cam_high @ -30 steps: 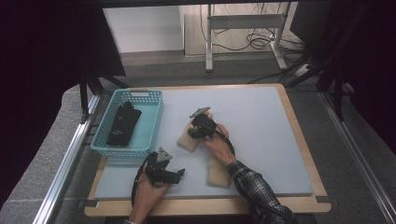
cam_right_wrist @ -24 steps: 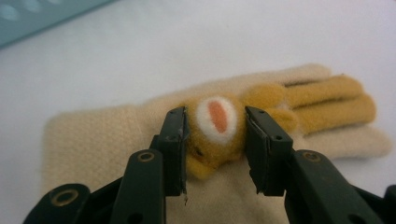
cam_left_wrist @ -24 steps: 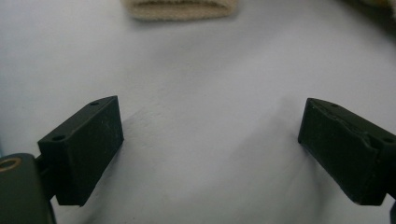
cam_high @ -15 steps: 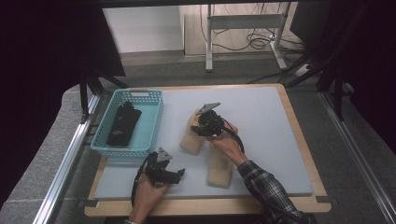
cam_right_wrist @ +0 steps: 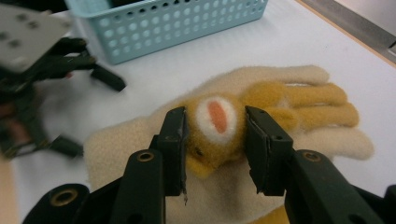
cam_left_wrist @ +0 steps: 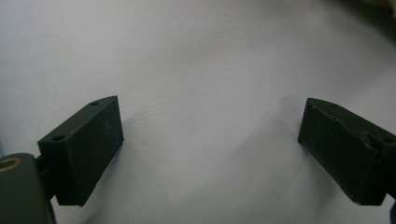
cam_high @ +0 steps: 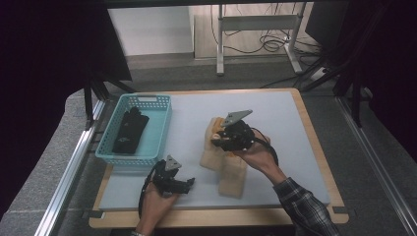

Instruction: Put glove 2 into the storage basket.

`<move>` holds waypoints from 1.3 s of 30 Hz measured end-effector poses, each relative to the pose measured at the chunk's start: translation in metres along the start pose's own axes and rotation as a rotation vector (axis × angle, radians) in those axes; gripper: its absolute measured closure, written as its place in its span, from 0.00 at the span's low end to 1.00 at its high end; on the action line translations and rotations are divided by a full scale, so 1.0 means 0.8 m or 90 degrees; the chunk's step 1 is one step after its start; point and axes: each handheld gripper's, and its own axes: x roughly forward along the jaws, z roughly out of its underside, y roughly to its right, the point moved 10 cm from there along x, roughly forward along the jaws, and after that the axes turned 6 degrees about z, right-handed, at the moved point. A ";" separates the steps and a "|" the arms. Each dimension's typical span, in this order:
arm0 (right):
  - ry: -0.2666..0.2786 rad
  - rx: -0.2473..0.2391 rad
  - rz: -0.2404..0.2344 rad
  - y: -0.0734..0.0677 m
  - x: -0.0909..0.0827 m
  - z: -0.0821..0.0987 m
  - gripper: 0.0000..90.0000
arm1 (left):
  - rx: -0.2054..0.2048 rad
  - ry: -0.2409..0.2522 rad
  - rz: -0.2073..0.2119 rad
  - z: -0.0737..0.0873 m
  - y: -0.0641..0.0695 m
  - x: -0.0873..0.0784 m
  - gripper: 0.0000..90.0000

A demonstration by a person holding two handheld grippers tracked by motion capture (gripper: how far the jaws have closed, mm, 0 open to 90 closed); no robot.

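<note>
Two cream gloves [cam_high: 223, 162] lie right of the basket [cam_high: 158, 129], where a black pair [cam_high: 129, 130] already sits. Right hand-held gripper [cam_right_wrist: 215, 135] pinches one glove's animal patch [cam_right_wrist: 215, 122]; left hand-held gripper [cam_left_wrist: 210, 149] rests spread, empty.

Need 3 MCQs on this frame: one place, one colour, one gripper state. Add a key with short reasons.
1. Where does the black item lie?
A. in the basket
B. on the cream gloves
C. beside the left gripper

2. What colour is the basket?
A. red
B. light blue
C. white

3. How does the left gripper stand?
A. shut on a glove
B. shut, empty
C. open over bare mat

Key: 1 A, the high view shows it within the basket's walls. 2 B, its perforated wall is light blue. 3 C, the left gripper view shows its jaws wide apart, only the white mat between them.
</note>
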 end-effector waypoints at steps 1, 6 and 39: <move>0.001 -0.004 -0.003 -0.002 -0.008 0.003 0.67 | 0.000 0.000 0.000 0.000 0.000 0.000 0.08; -0.001 -0.024 -0.012 -0.011 -0.046 0.022 0.67 | 0.000 -0.001 0.000 0.000 0.000 0.000 0.08; -0.034 0.126 0.028 0.033 -0.045 0.166 0.76 | -0.001 0.000 0.000 0.000 0.000 0.000 0.08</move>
